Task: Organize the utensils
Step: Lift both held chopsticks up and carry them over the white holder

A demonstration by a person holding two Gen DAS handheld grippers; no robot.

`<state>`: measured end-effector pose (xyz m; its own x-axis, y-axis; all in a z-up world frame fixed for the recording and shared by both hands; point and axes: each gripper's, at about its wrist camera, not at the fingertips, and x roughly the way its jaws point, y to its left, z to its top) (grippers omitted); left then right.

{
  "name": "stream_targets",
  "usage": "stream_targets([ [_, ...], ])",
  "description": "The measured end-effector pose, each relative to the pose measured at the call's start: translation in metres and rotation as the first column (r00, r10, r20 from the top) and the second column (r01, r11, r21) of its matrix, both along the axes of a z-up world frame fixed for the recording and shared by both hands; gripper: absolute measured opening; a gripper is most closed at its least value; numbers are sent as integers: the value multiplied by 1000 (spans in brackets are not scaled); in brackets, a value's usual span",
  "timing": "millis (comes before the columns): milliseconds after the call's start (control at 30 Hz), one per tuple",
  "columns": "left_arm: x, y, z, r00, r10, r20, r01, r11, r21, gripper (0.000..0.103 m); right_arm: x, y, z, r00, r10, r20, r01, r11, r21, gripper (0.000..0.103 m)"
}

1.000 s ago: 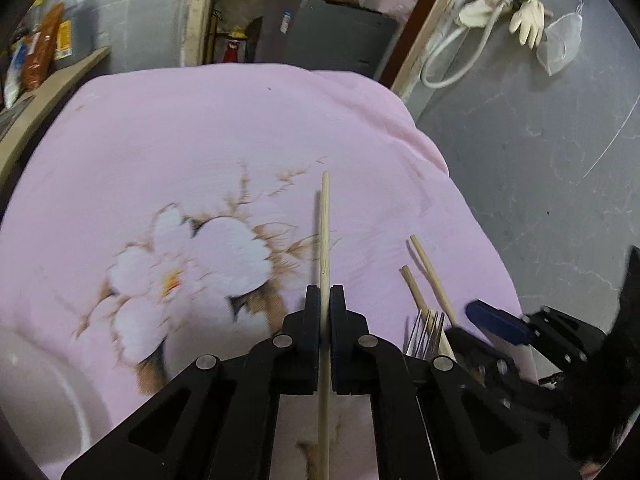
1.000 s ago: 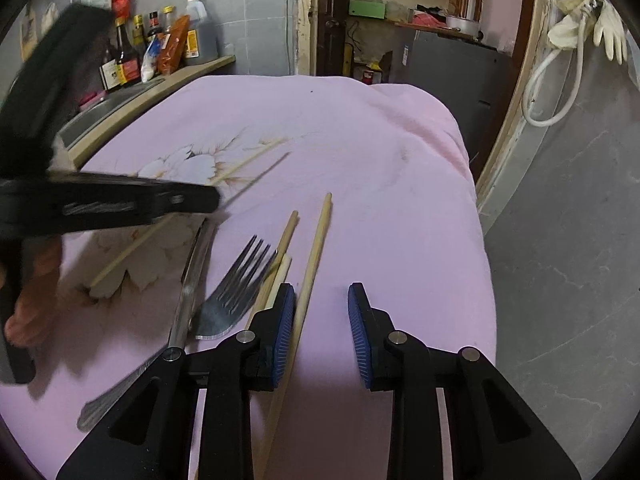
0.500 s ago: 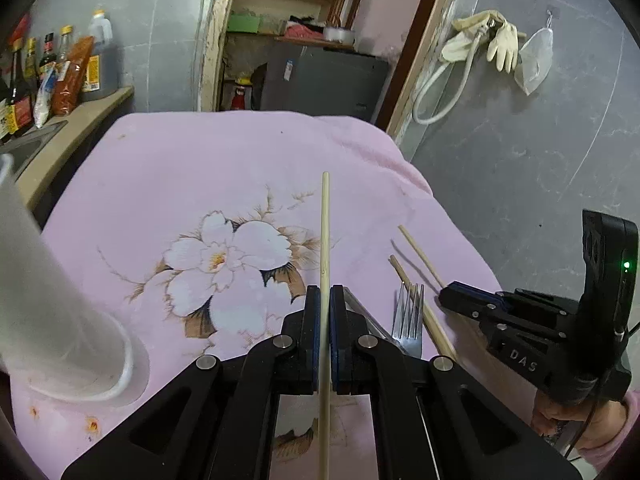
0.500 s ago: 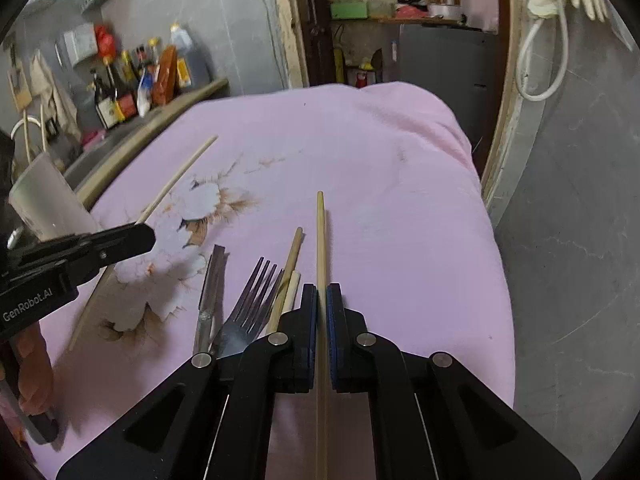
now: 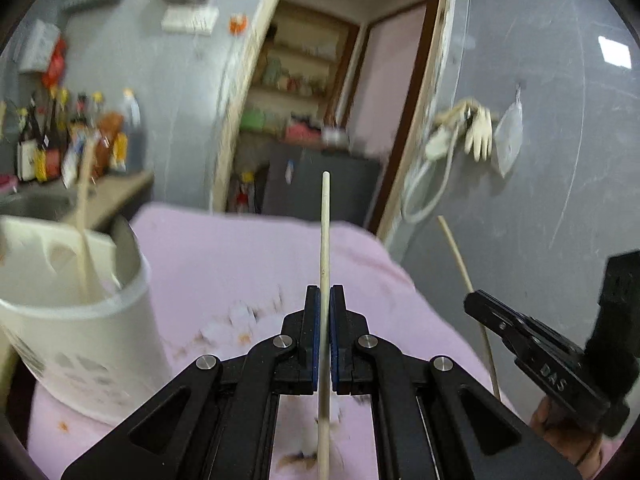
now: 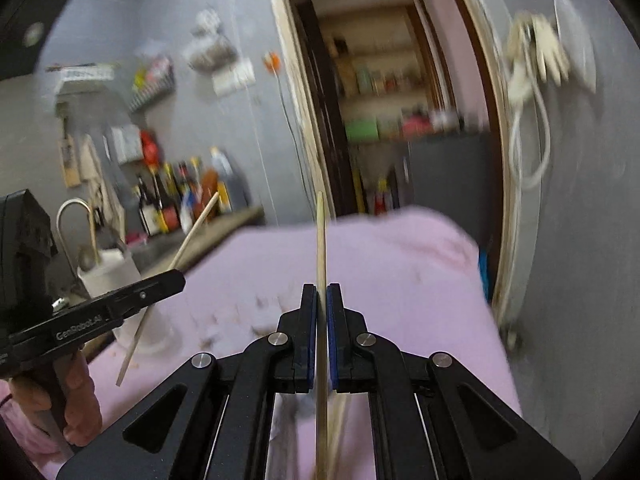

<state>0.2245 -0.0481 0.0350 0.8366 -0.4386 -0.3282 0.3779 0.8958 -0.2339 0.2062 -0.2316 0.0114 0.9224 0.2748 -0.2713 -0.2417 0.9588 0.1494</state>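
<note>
My left gripper (image 5: 324,292) is shut on a wooden chopstick (image 5: 324,240) that points up and away, lifted above the pink cloth (image 5: 248,256). My right gripper (image 6: 319,290) is shut on a second chopstick (image 6: 320,248), also lifted. A white utensil holder (image 5: 76,320) stands at the left with one chopstick (image 5: 83,216) in it; it also shows in the right wrist view (image 6: 108,276). The right gripper with its chopstick (image 5: 464,276) shows at the right of the left wrist view. The left gripper (image 6: 176,276) shows at the left of the right wrist view.
A counter with sauce bottles (image 5: 72,144) and a sink with a tap (image 6: 76,212) lie at the left. A doorway with shelves (image 5: 304,92) is behind the table. A hose and gloves (image 5: 464,132) hang on the grey wall at the right.
Both grippers have lifted and tilted upward with their chopsticks. The right gripper closed on its chopstick a second ago. The holder has come close at the left, and the fork has left view.
</note>
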Motion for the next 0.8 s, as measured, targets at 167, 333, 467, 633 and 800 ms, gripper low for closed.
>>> stream_targets([
  [167, -12, 17, 28, 988, 53, 144, -51, 999, -16, 2, -14, 26, 25, 981, -2, 192, 3, 1000, -8, 3],
  [333, -22, 44, 53, 961, 105, 256, -94, 994, -55, 2, -18, 52, 48, 944, 18, 328, -25, 1000, 17, 3],
  [467, -27, 78, 75, 936, 151, 319, -126, 987, -97, 2, -14, 75, 61, 916, 44, 398, -74, 996, 59, 3],
  [633, -30, 118, 96, 899, 219, 381, -173, 973, -150, 3, -8, 109, 72, 879, 76, 470, -134, 987, 91, 3],
  [800, -30, 158, 104, 875, 278, 397, -208, 955, -210, 3, 1, 140, 77, 857, 122, 500, -220, 965, 141, 3],
])
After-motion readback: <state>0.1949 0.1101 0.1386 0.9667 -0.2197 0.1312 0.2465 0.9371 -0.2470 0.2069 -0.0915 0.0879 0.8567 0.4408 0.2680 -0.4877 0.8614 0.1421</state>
